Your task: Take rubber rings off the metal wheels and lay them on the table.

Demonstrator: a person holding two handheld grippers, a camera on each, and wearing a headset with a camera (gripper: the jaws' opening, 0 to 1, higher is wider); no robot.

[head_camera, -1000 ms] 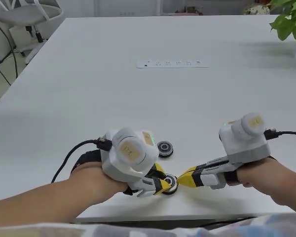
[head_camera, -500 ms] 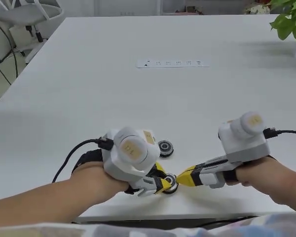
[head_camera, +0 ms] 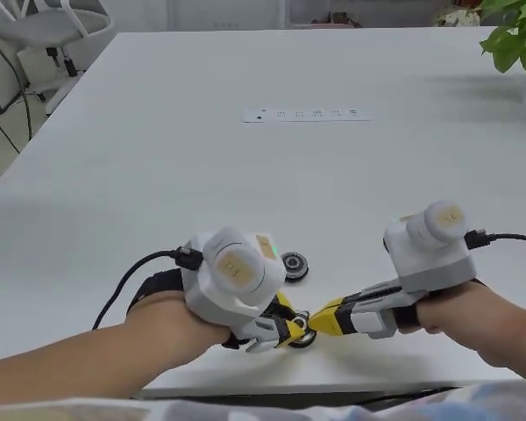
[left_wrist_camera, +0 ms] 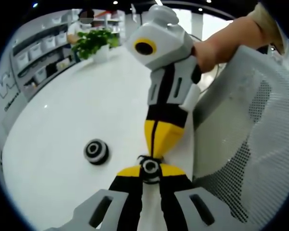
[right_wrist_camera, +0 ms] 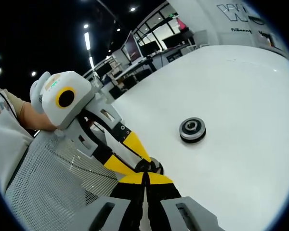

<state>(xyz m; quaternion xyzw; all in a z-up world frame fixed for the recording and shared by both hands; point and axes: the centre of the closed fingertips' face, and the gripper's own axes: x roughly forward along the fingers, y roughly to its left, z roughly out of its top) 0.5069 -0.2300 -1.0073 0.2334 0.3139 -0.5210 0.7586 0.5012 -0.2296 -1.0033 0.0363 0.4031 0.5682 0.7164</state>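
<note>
Spare wheel [head_camera: 293, 264] stands near; tabletop [head_camera: 245, 193] beyond lies open.

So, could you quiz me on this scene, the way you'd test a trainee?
1. Multiple choice: what does the left tool clamp? A) a power strip B) a small metal wheel C) a plant leaf
2. True or false: the second wheel lies on the table, apart from both tools.
3. Fill in the blank: the jaws of the right tool are ____, with their tips at the clamped wheel.
Key: 1 B; 2 true; 3 shut.
</note>
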